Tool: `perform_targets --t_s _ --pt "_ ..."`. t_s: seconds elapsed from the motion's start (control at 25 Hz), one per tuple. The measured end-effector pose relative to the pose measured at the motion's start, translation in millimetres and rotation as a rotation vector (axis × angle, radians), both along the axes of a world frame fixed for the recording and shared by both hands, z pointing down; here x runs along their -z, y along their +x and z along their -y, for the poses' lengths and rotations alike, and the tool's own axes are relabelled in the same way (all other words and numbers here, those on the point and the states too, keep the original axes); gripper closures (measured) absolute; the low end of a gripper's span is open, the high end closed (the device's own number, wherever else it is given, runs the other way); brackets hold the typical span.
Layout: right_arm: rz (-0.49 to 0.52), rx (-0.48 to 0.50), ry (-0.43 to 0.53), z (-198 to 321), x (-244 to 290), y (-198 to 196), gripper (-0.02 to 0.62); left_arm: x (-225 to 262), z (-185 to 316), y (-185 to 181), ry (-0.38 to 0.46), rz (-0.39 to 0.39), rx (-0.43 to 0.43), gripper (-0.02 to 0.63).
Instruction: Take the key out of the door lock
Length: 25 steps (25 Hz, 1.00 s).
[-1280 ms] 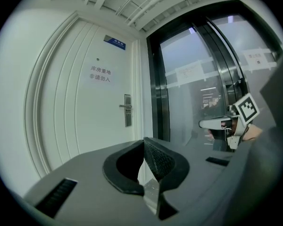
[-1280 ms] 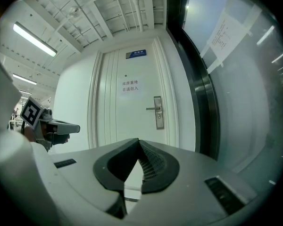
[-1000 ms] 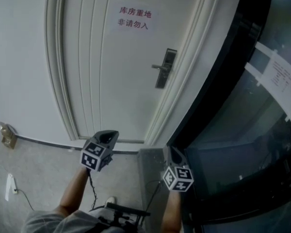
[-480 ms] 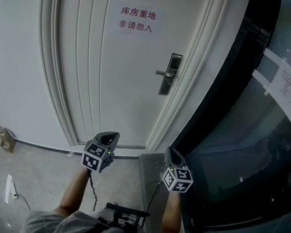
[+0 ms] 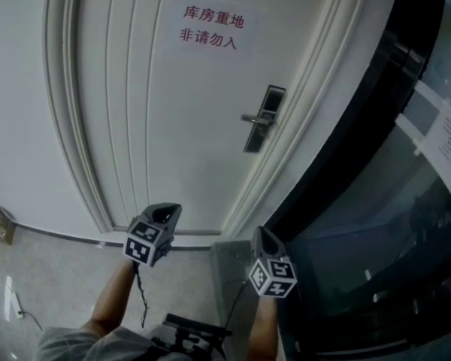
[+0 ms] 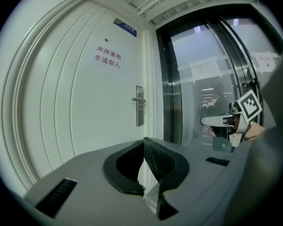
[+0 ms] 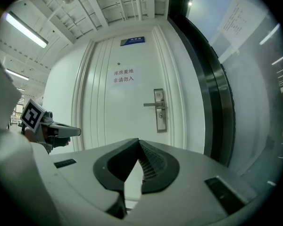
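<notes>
Red print point(image 5: 212, 28) on the white door point(image 5: 135, 119) read 库房重地, 非请勿入. The left gripper point(image 5: 168, 208) and right gripper point(image 5: 259, 232) were clenched on nothing above grey floor point(image 5: 60, 284), glass wall point(image 5: 406, 232) alongside.

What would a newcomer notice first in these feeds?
The white door with its red-lettered sign near the top fills the head view, its metal lock plate and handle at the right edge, beside a dark glass wall. The left claw and right claw sit low, shut and empty, well short of the door. Any key is too small to make out.
</notes>
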State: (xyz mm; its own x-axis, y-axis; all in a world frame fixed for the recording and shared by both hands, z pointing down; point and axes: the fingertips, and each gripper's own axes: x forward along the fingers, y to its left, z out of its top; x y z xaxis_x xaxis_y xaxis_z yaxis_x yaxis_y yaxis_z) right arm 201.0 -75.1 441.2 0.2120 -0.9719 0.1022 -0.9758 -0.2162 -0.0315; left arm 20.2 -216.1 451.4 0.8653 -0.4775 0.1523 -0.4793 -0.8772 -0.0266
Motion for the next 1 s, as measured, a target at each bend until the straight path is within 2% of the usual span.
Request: perform_targets --t_s 0.52,1.0 --pt "-0.010 -0.011 0.010 43 0 32 0.583 -3 45 31 0.006 0.002 -0.008 0.598" --pt "-0.014 0.004 0.005 101 4 92 0.583 3 99 82 0.008 0.004 0.019 0.598"
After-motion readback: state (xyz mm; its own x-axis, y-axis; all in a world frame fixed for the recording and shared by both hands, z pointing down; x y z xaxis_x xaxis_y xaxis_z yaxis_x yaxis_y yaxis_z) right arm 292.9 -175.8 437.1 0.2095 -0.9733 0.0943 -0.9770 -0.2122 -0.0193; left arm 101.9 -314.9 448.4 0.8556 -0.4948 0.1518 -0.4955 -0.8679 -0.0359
